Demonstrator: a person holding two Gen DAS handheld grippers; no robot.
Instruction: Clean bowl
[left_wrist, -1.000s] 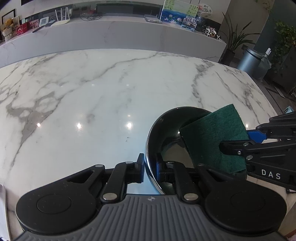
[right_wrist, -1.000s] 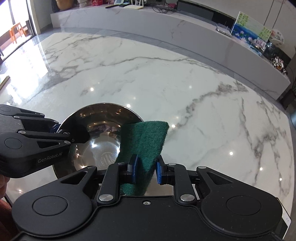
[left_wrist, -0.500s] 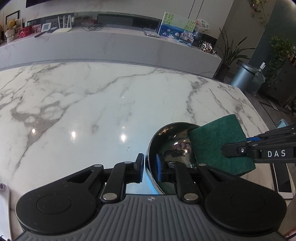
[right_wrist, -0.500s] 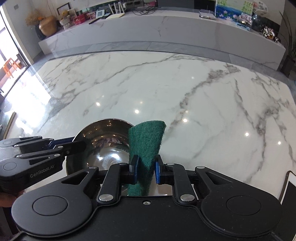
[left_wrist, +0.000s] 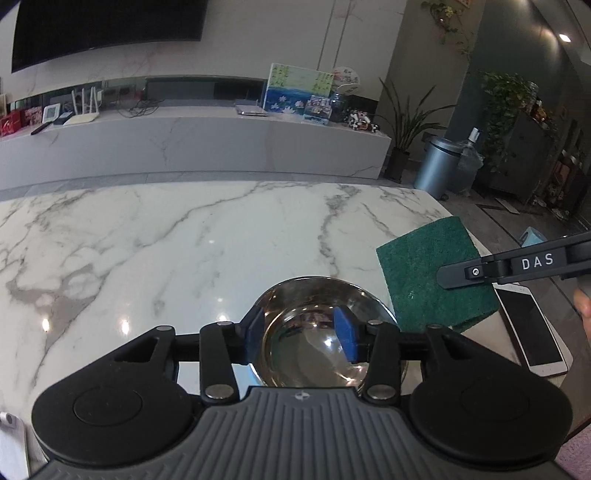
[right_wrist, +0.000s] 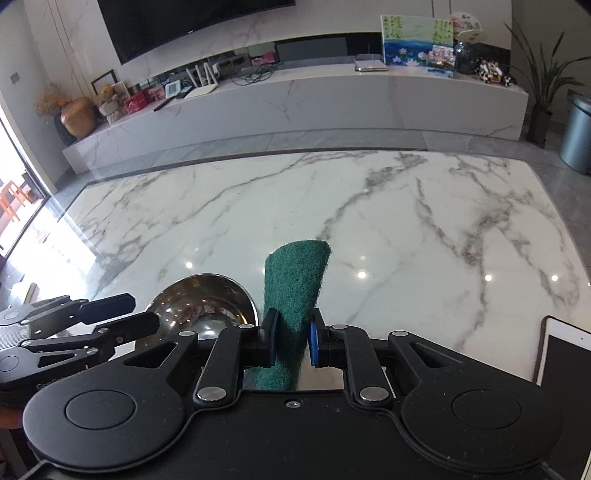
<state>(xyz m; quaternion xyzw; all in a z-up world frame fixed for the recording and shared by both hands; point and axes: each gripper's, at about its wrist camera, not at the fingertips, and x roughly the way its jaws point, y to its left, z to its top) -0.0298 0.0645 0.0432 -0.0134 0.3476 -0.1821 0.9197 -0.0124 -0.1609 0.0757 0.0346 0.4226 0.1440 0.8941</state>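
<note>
The steel bowl (left_wrist: 317, 328) sits upright on the marble worktop (left_wrist: 184, 236), its polished, mirror-bright inside showing no visible residue. It lies directly ahead of and below the left gripper (left_wrist: 301, 334), whose fingers are opening and straddle its near rim without pressing on it. The right gripper (right_wrist: 291, 341) is clenched on a green scouring pad (right_wrist: 295, 291), held just right of the bowl and clear of it. A white phone (left_wrist: 532, 328) lies further right. The left hand is the nearer to the bowl.
</note>
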